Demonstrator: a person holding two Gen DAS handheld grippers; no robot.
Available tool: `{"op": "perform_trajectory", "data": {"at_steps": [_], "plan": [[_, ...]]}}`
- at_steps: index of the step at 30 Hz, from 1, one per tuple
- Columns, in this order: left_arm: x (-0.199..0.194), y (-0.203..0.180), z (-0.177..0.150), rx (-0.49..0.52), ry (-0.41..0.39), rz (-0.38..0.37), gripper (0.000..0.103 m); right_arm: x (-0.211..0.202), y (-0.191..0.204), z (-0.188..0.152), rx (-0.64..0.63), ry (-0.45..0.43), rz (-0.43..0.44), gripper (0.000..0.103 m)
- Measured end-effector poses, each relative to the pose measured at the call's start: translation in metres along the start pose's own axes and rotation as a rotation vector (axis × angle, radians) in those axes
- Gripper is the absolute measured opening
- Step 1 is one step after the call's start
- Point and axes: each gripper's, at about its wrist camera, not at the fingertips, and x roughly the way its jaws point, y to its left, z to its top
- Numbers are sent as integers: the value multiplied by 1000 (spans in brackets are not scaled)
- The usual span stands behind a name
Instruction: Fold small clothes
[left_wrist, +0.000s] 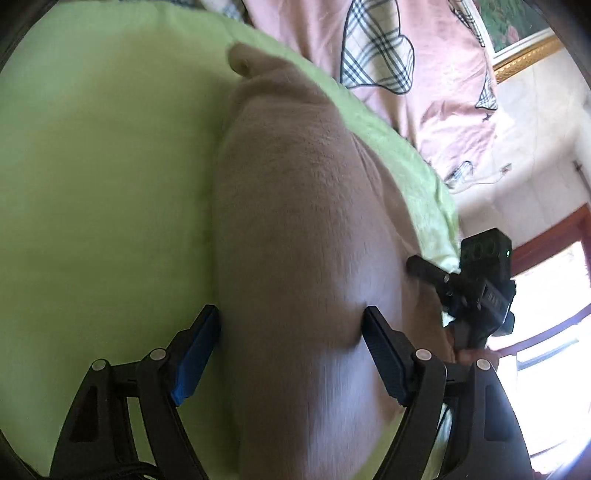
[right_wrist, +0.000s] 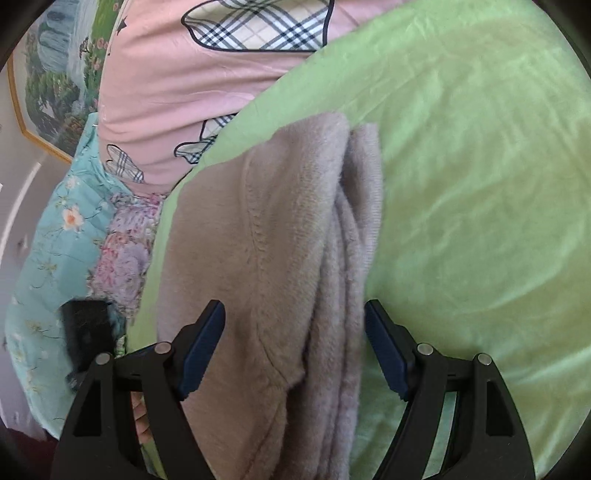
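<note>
A small taupe fleece garment (left_wrist: 303, 229) lies folded into a long narrow strip on a light green sheet (left_wrist: 103, 192). My left gripper (left_wrist: 291, 325) is open, its jaws straddling the near end of the strip. In the right wrist view the same garment (right_wrist: 295, 236) shows stacked folded layers along its right edge. My right gripper (right_wrist: 293, 317) is open, its jaws on either side of the garment's near end. The right gripper also shows in the left wrist view (left_wrist: 476, 291), at the garment's right edge.
A pink quilt with plaid patches (right_wrist: 192, 92) lies bunched behind the green sheet (right_wrist: 480, 184). A teal floral quilt (right_wrist: 55, 251) lies to its left. A framed landscape picture (right_wrist: 48, 85) hangs on the wall. A window with a red wooden frame (left_wrist: 554, 236) is at the right.
</note>
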Motion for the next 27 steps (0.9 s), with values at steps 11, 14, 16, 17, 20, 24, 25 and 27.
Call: {"op": "perform_trajectory", "data": {"at_steps": [11,14,16,17,20,24,25,27], "plan": [[-11,-6,-5,55,-47,0,50,6,20,-8,31,21,66,36],[-56,-6,-28,70,-103,18,50,0,56,-22,-37,15,97,35],[-86,2,-45,53,-122,22,50,4,78,-36,-75,21,131,35],[-98,7,-52,42,-130,26,50,9,86,-42,-82,30,157,35],[-134,23,-75,11,-149,54,50,26,107,-61,-107,58,208,35],[-166,43,-98,-17,-174,80,50,57,130,-86,-111,106,269,35],[-171,50,-103,-28,-178,79,50,62,133,-90,-110,113,276,35],[-173,63,-110,-55,-180,69,50,71,141,-98,-110,127,281,35]]}}
